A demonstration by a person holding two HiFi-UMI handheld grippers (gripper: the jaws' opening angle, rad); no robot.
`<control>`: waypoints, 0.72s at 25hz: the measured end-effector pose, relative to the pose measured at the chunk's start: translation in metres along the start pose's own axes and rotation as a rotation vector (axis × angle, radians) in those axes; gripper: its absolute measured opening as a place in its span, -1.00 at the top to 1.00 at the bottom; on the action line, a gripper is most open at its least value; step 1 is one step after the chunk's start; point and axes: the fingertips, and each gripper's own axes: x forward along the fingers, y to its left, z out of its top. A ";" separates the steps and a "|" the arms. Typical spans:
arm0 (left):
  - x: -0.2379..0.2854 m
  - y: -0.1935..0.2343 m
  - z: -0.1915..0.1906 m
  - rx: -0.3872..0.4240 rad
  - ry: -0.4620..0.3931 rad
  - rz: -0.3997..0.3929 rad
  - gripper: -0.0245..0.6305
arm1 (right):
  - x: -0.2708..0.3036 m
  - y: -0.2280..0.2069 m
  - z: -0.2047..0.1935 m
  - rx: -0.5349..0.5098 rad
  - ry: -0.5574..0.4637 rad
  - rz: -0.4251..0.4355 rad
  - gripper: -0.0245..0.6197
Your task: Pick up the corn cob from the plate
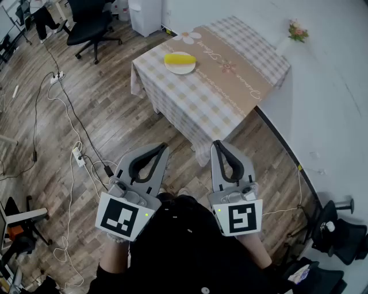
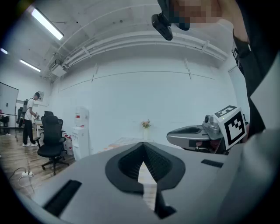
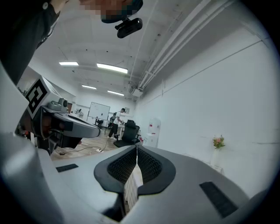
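Observation:
A yellow corn cob [image 1: 179, 58] lies on a white plate [image 1: 180, 69] near the far left corner of a table [image 1: 230, 92] with a checked cloth. Both grippers hang close to the person's body, well short of the table and over the wooden floor. My left gripper [image 1: 164, 146] is shut with nothing in it, its tips pressed together. My right gripper [image 1: 217, 143] is shut too and holds nothing. In the left gripper view the jaws meet at a point [image 2: 143, 144], and the right gripper view shows the same [image 3: 136, 148]. The corn is hidden in both gripper views.
A small vase of flowers [image 1: 296, 31] stands at the table's far right corner by the white wall. Cables and power strips [image 1: 77, 155] trail over the floor at left. A black office chair [image 1: 89, 26] stands at the back, a white cabinet [image 1: 145, 14] beside it.

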 end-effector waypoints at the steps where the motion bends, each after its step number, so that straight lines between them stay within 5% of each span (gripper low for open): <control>1: -0.001 0.000 0.000 0.001 0.000 0.000 0.89 | 0.000 0.000 0.000 0.001 0.002 0.000 0.79; 18: -0.005 0.001 0.001 0.000 -0.005 -0.015 0.89 | -0.003 0.005 0.002 0.011 0.014 -0.014 0.79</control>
